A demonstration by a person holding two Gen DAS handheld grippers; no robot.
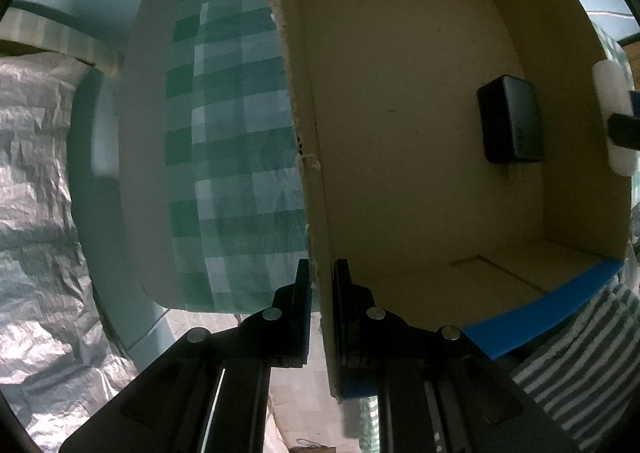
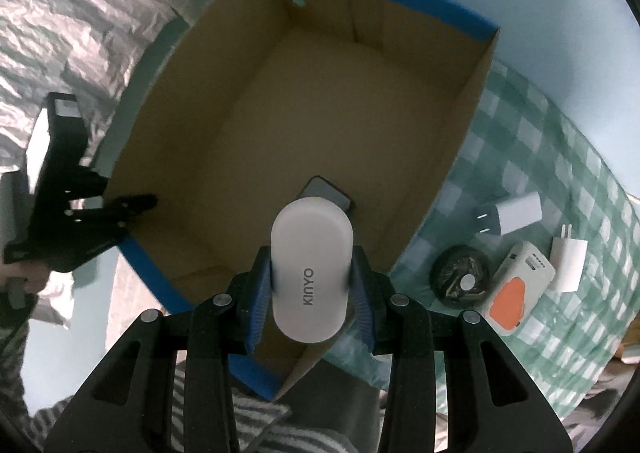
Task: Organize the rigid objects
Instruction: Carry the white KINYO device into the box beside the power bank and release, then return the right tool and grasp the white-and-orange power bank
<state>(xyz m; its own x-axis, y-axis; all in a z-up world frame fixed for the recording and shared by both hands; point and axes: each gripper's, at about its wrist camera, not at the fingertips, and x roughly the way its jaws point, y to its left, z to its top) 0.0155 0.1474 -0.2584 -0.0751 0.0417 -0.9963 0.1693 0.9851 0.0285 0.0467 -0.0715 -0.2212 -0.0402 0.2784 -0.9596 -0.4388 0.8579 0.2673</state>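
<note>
An open cardboard box (image 2: 320,101) with blue rims stands on a green checked cloth (image 2: 540,157). My left gripper (image 1: 321,285) is shut on the box's left wall (image 1: 308,173); it also shows in the right wrist view (image 2: 132,209). A black device (image 1: 512,119) lies on the box floor, partly hidden in the right wrist view (image 2: 328,189). My right gripper (image 2: 312,281) is shut on a white KINYO device (image 2: 311,269) and holds it above the box's near end. That device shows at the right edge of the left wrist view (image 1: 612,121).
On the cloth right of the box lie a white plug adapter (image 2: 516,215), a black round object (image 2: 460,277), a white and orange power bank (image 2: 520,289) and a white charger (image 2: 568,257). Crinkled silver foil (image 2: 60,33) lies to the left.
</note>
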